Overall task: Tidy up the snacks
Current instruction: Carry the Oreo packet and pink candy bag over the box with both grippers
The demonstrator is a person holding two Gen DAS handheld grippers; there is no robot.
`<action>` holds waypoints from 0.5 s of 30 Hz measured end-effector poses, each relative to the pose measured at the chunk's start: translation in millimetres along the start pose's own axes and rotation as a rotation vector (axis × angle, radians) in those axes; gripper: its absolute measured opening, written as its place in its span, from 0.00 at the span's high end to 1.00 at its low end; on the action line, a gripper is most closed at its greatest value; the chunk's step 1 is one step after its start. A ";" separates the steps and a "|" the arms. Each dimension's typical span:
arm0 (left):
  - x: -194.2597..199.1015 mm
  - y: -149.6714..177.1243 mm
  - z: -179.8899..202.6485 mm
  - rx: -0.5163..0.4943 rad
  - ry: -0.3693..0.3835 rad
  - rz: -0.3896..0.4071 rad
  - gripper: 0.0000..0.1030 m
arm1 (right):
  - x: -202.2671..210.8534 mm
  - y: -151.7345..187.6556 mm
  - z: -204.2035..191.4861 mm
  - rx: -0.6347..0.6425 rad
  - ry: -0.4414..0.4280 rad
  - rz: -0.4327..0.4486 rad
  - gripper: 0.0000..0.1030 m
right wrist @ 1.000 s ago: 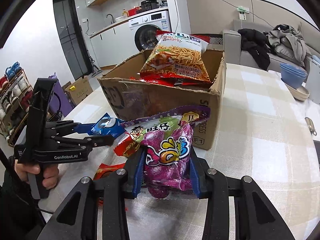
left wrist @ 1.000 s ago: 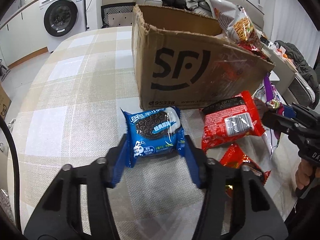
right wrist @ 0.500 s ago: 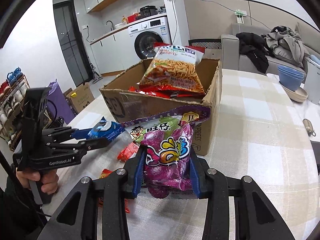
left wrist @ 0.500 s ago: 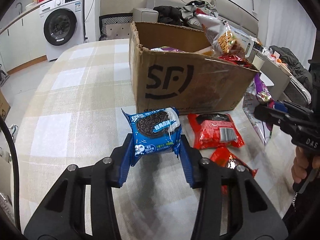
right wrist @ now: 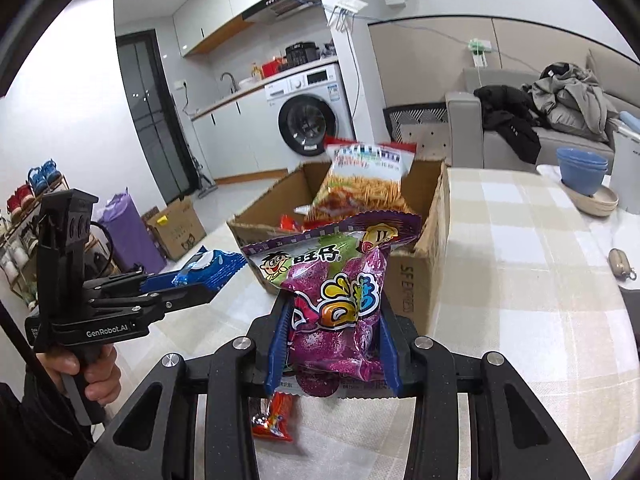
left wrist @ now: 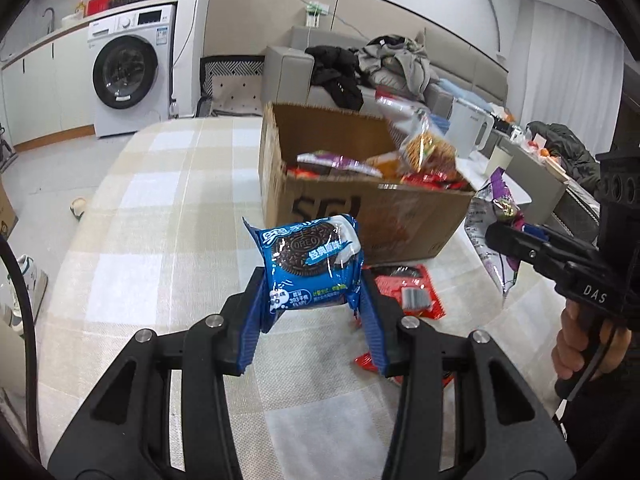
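My left gripper (left wrist: 312, 312) is shut on a blue Oreo pack (left wrist: 310, 266) and holds it above the table, in front of the open cardboard box (left wrist: 360, 208). My right gripper (right wrist: 334, 344) is shut on a purple candy bag (right wrist: 336, 280), held in the air near the box corner (right wrist: 416, 280). The box holds several snack bags, with a bag of orange sticks (right wrist: 364, 184) standing on top. The left gripper also shows in the right wrist view (right wrist: 192, 284), and the right gripper in the left wrist view (left wrist: 504, 236).
Red snack packs (left wrist: 408, 290) lie on the checked tablecloth (left wrist: 160, 264) below the Oreo pack; one shows under my right gripper (right wrist: 276, 416). Blue bowls (right wrist: 584, 172) and a small pouch (right wrist: 620, 264) sit on the table's right side.
Both grippers have risen. The Oreo pack has lifted off the table and now sits higher in front of the box. The purple bag stays held and is higher too.
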State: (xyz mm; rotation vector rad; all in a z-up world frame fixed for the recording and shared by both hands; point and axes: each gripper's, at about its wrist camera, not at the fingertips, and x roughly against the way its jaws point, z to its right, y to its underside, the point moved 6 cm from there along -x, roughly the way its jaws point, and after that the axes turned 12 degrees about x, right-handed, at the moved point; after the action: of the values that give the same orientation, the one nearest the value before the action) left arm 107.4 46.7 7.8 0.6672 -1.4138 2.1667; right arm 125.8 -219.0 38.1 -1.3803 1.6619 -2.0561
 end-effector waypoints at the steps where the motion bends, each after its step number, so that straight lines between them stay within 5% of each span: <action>1: 3.5 -1.2 1.8 -0.001 0.002 0.004 0.60 | 2.8 -2.0 0.2 0.000 0.004 0.013 0.62; 15: 21.3 -39.1 19.9 -0.007 0.025 0.056 0.60 | 13.9 -33.5 11.5 -0.028 0.056 0.092 0.62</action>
State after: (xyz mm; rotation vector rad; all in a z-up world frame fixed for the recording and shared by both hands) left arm 117.9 44.9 55.3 0.6029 -1.4421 2.2040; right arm 139.8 -223.2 73.2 -1.2409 1.7485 -2.0456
